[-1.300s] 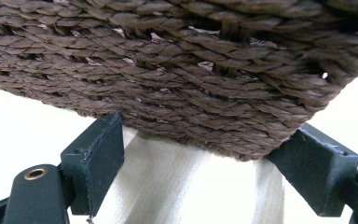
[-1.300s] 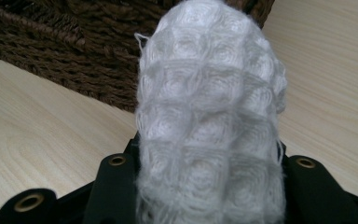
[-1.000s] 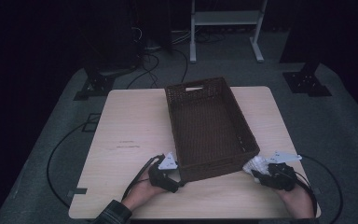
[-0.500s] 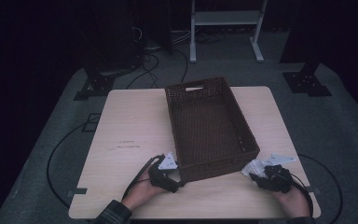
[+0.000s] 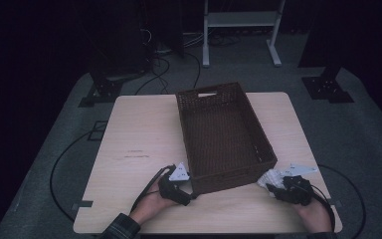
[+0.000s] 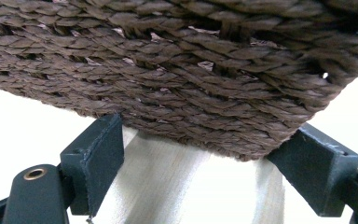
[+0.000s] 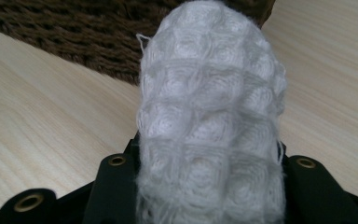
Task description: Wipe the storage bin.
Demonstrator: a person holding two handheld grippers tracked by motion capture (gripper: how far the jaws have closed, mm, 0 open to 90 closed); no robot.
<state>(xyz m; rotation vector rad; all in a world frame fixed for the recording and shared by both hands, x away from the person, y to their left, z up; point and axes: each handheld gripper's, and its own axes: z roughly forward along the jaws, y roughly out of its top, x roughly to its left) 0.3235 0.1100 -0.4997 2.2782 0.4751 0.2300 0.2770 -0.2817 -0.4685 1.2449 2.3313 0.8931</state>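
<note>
Cloth (image 7: 209,116), white and waffle-knit, sits bunched in your right tongs (image 7: 209,186) just off the basket (image 5: 219,134) corner on the worktop (image 5: 139,144): soft, light, forgiving, so pinch the thick fold. Your left tongs (image 6: 196,158) straddle the stiff woven corner; whether they grip it, I can't tell.

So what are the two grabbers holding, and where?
The right gripper clamps a white knitted cloth by its near end. The left gripper straddles the brown woven basket's near corner.
</note>
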